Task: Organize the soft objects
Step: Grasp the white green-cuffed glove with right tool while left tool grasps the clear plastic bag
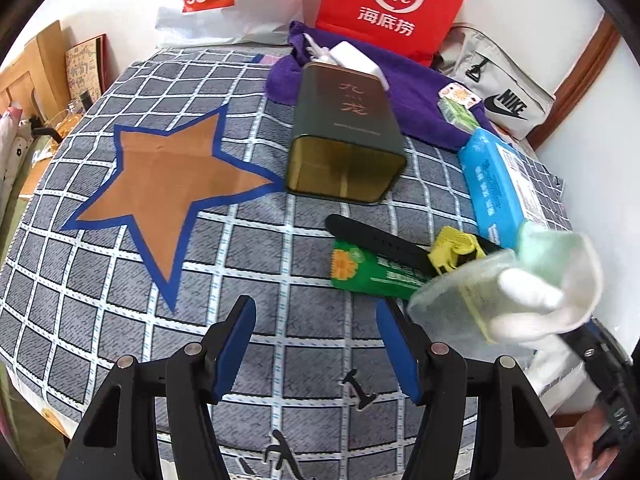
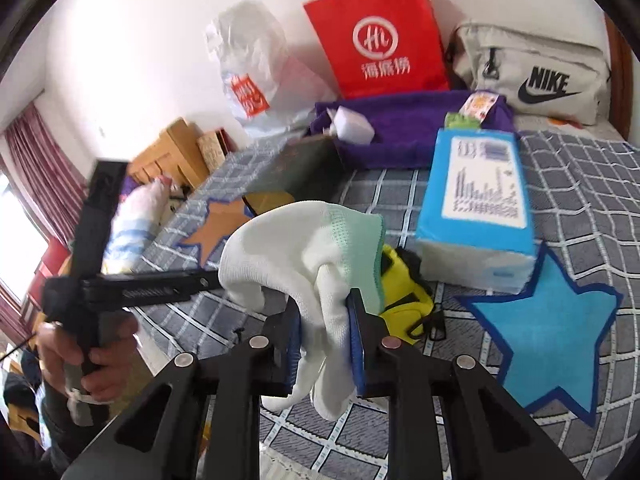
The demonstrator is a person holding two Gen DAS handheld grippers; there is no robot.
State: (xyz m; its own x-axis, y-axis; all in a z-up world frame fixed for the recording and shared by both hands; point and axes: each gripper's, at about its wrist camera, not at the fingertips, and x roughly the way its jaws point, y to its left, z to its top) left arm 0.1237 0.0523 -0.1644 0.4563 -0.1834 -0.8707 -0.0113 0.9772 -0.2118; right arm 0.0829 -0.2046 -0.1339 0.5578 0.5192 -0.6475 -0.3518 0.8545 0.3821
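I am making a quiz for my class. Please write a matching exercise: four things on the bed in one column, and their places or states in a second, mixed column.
Things:
1. white glove
2. dark green tin
3. blue tissue pack
4. left tongs

Places or states:
A. open, with nothing between them
B. lying on its side, open end toward the left camera
C. pinched in the right tongs
D. beside the blue star

Pairs: 1-C, 2-B, 3-D, 4-A
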